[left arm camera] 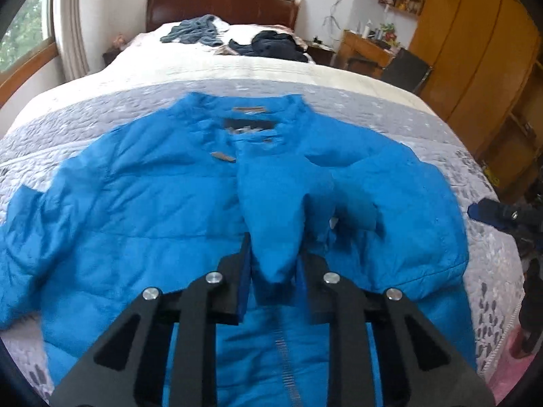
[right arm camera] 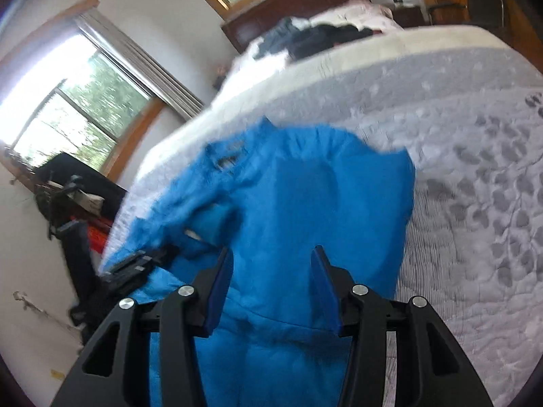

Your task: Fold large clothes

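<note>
Spread across the grey quilted bed [left arm camera: 390, 115]: 1 blue puffer jacket [left arm camera: 135, 203], collar toward the headboard, front side up, left-hand sleeve bunched out to the side. Clamped between the fingers of the left gripper [left arm camera: 275, 257]: a raised fold of the jacket's front fabric, pinched up off the rest. Hovering over the jacket's other half in the right wrist view: the right gripper [right arm camera: 273, 268], fingers wide apart, holding nothing.

Likely trouble, judged from here: slick padded fabric sliding out of the left pinch if pulled fast or at an angle; only the top layer lifted, leaving the layer beneath behind and making a lopsided fold; whole jacket dragging across the quilt instead of folding, since nothing pins the far side; bunched sleeve getting trapped under the body. Heavy blur in the right view, so exact height above the fabric unclear.

Count: 1 blue jacket, 2 grippers, 1 bed, 2 other heaps of clothing near the pillows — 1 grey-blue garment [left arm camera: 193, 32], 1 dark garment [left arm camera: 271, 45].
</note>
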Demonstrator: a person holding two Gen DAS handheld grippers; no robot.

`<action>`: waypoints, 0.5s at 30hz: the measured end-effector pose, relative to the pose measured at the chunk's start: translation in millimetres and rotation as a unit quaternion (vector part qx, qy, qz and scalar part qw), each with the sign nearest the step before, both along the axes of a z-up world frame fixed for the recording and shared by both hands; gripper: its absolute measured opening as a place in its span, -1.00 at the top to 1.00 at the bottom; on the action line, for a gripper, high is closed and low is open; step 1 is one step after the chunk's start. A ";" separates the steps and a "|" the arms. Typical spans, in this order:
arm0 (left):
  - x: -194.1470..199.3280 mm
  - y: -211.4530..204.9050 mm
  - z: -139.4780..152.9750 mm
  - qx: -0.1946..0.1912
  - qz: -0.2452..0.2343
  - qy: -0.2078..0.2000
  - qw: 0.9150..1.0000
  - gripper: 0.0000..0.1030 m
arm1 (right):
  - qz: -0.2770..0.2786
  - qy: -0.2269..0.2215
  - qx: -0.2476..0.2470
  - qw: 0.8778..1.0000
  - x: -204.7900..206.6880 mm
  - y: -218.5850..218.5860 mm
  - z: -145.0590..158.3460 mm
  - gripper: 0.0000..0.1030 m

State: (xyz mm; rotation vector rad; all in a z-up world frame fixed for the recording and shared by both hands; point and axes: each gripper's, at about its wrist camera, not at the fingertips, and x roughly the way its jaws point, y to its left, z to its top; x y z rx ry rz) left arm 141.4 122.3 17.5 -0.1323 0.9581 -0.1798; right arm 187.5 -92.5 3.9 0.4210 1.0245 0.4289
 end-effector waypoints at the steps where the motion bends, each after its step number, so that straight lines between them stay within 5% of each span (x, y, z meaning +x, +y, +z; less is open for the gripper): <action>1: 1.4 6.3 -6.8 -0.001 0.005 0.010 1.000 0.54 | -0.004 0.014 -0.008 1.000 3.5 1.7 -8.0 0.05; 7: 3.4 24.9 -22.8 0.004 0.019 0.026 0.999 0.06 | -0.003 0.052 -0.032 0.998 16.7 12.5 -50.2 0.15; 12: -15.5 27.9 6.3 0.029 0.024 -0.018 0.999 -0.40 | -0.007 0.045 -0.031 0.998 9.7 10.8 -35.5 0.11; 15: -19.3 4.6 25.2 0.053 -0.002 -0.046 0.998 -0.51 | -0.007 0.023 -0.036 0.999 2.1 12.6 -18.6 0.09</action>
